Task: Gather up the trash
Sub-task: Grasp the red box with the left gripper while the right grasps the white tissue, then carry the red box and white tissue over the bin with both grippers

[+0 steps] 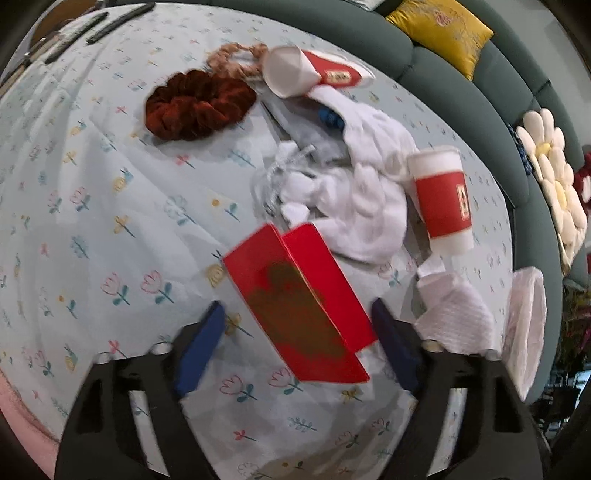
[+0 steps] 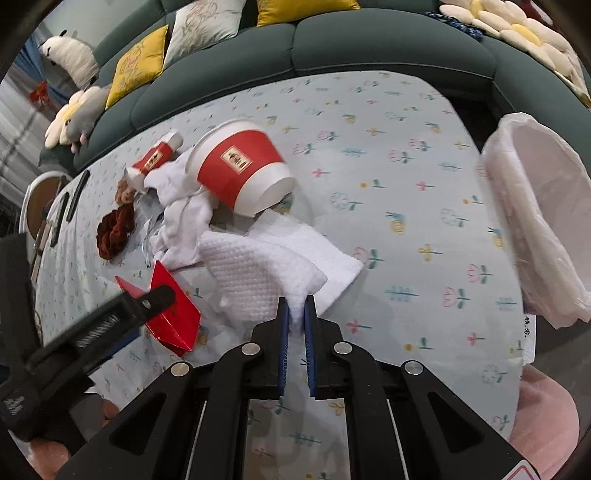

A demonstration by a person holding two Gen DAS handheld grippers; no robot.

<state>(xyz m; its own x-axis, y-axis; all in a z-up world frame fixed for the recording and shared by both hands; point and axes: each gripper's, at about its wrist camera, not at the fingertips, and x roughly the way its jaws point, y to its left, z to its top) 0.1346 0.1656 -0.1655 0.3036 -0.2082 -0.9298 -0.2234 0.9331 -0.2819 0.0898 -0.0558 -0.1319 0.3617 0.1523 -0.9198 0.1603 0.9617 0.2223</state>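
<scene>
A red cardboard box (image 1: 295,302) lies on the floral tablecloth (image 1: 110,221), between the blue pads of my left gripper (image 1: 297,306). The left pad stands clear of the box and the right pad is close to its edge, so the jaws are open around it. In the right wrist view, one left finger (image 2: 155,295) crosses the same box (image 2: 173,321). My right gripper (image 2: 295,301) is shut on a corner of a white paper towel (image 2: 258,273), which lies partly folded on the cloth. Two red-banded paper cups (image 1: 443,199) (image 1: 306,70) lie tipped over farther off.
A white bin lined with a plastic bag (image 2: 535,221) stands at the table's right edge. A crumpled white cloth (image 1: 362,192), a dark red scrunchie (image 1: 195,107) and remotes (image 1: 118,18) lie on the table. A green sofa (image 2: 369,44) with cushions curves behind.
</scene>
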